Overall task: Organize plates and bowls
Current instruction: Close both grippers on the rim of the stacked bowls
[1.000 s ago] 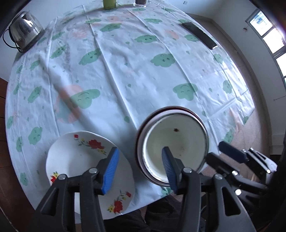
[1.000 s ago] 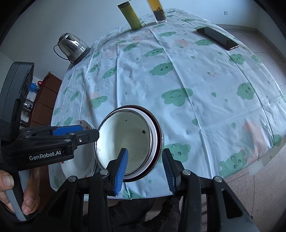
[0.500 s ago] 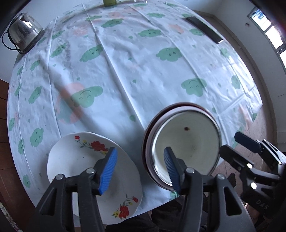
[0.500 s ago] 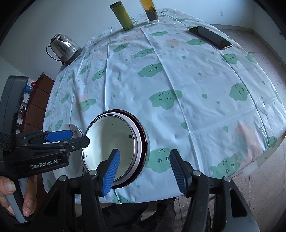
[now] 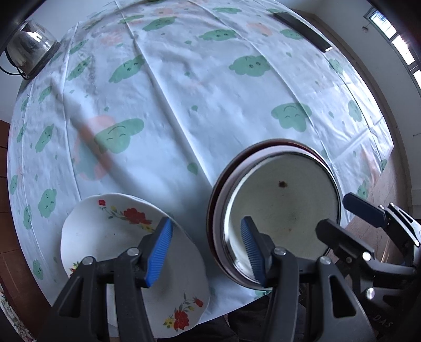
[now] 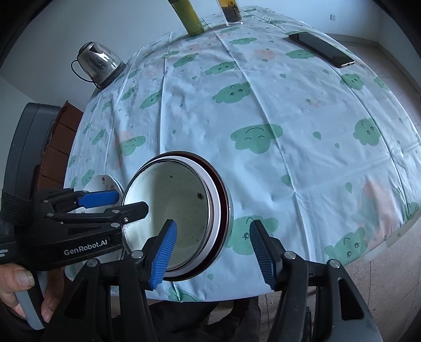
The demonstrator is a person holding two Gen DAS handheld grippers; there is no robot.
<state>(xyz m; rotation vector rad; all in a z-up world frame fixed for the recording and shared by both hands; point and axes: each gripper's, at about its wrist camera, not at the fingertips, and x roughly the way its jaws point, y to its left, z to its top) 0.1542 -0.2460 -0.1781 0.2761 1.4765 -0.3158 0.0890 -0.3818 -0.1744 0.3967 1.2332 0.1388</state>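
A stack of bowls (image 5: 279, 210), a metal-rimmed white bowl nested in a white and a dark red one, sits near the table's front edge; it also shows in the right wrist view (image 6: 179, 218). A white plate with red flowers (image 5: 115, 236) lies to its left, just visible in the right wrist view (image 6: 105, 182). My left gripper (image 5: 205, 252) is open, straddling the gap between plate and stack. My right gripper (image 6: 210, 252) is open and empty, its jaws on either side of the stack's near right rim, not touching.
The round table has a cloud-print cloth (image 6: 263, 110). A glass kettle (image 6: 98, 65) stands at the far left, a green bottle (image 6: 188, 15) and a glass (image 6: 231, 10) at the back, a phone (image 6: 322, 48) at the far right.
My right gripper opened wide and let go of the stack's rim, backing off a little. The stack stays set down. My left gripper shifted slightly, still open.
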